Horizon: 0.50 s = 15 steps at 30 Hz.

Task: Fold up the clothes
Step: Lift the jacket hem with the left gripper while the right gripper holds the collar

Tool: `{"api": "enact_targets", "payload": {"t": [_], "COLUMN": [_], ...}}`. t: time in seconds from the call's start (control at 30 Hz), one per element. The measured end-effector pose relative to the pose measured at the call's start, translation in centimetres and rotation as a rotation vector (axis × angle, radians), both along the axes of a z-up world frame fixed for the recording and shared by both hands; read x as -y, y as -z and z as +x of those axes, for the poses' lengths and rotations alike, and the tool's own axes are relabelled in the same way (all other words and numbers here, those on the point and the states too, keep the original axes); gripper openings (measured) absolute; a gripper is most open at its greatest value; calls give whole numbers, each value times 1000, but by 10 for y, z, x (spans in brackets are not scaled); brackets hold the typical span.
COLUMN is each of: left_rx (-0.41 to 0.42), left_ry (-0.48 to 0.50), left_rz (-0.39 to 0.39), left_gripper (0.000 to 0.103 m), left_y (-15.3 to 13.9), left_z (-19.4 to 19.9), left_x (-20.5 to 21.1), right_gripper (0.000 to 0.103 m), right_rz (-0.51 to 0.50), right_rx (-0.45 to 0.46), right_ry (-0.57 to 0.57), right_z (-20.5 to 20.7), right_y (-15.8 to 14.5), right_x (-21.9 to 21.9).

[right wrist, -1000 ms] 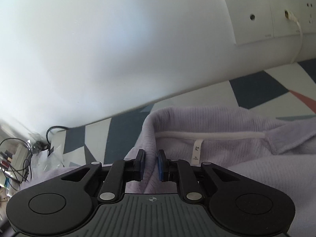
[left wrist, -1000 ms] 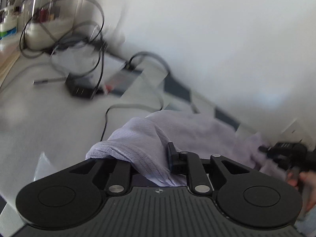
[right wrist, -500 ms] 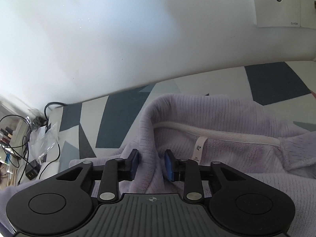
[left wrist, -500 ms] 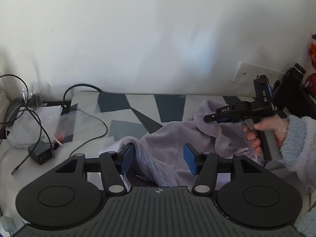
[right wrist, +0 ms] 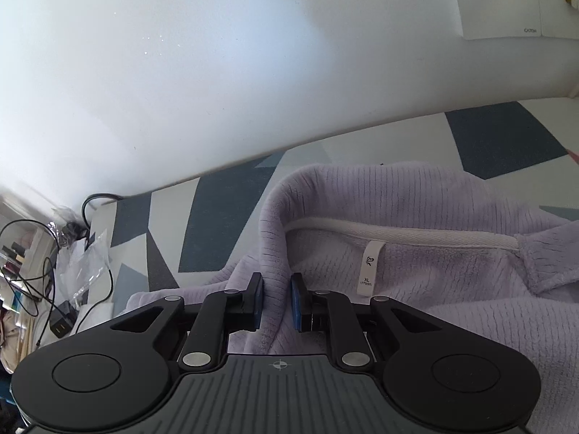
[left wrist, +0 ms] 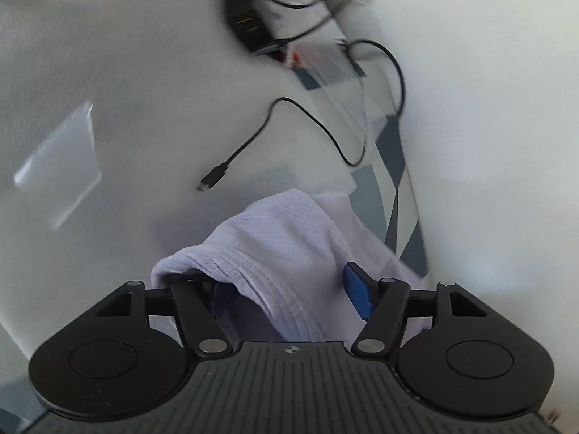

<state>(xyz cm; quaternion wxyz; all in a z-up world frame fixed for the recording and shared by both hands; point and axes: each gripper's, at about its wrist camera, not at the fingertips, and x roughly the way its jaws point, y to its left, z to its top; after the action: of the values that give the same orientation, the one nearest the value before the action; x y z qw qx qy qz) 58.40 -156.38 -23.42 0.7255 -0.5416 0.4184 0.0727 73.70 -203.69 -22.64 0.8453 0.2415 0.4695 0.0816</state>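
Two matching handheld grippers: the left gripper [left wrist: 289, 291] and right gripper [right wrist: 277, 302] each have a ribbed dark-grey body with a small crosshair mark, two round black discs, black linkage arms with silver pivot screws, and blue pads [right wrist: 296, 302] lining the jaws.

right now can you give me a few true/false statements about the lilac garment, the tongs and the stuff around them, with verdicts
1. The right tongs pinch the collar fold of the lilac garment. True; they are closing on it.
2. The neck label reads XL. True.
3. The left tongs are clamped shut. False: they stand apart, with a cuff-like hem lying between them.
4. The black cable is plugged into the garment. False: its plug end lies loose on the white surface.
5. The mat is plain red. False: grey, white and dark blue shapes.
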Motion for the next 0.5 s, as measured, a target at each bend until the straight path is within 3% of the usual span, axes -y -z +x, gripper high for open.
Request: {"api": "enact_targets", "payload": {"t": [0.03, 0.07, 0.13, 0.2, 0.23, 0.3, 0.4, 0.47, 0.5], "left_rx": [0, 19, 65, 220, 312, 571, 888, 829, 750], "left_ry": [-60, -56, -44, 26, 69, 197, 406, 443, 427], "left_rz": [-44, 13, 133, 309, 399, 638, 908, 908, 859], "left_gripper": [19, 10, 7, 6, 6, 6, 6, 7, 7], "left_y": [5, -5, -29, -81, -109, -170, -218, -212, -200], "left_z": [-3, -1, 1, 0, -3, -21, -58, -60, -55], "left_x": [-4, -3, 0, 12, 22, 56, 106, 111, 103], "right_gripper": [14, 14, 14, 13, 13, 13, 13, 13, 13], "right_rz": [-7, -11, -9, -2, 5, 44, 86, 77, 72], "right_rx": [0, 1, 3, 9, 14, 25, 50, 55, 58], "right_ry": [1, 5, 11, 17, 20, 24, 34, 38, 40], "right_z": [-1, -2, -2, -3, -4, -8, -16, -15, -15], "right_y": [-1, -3, -6, -10, -11, -15, -19, -23, -24], "right_x": [-2, -4, -6, -7, -7, -7, -8, -8, -7]}}
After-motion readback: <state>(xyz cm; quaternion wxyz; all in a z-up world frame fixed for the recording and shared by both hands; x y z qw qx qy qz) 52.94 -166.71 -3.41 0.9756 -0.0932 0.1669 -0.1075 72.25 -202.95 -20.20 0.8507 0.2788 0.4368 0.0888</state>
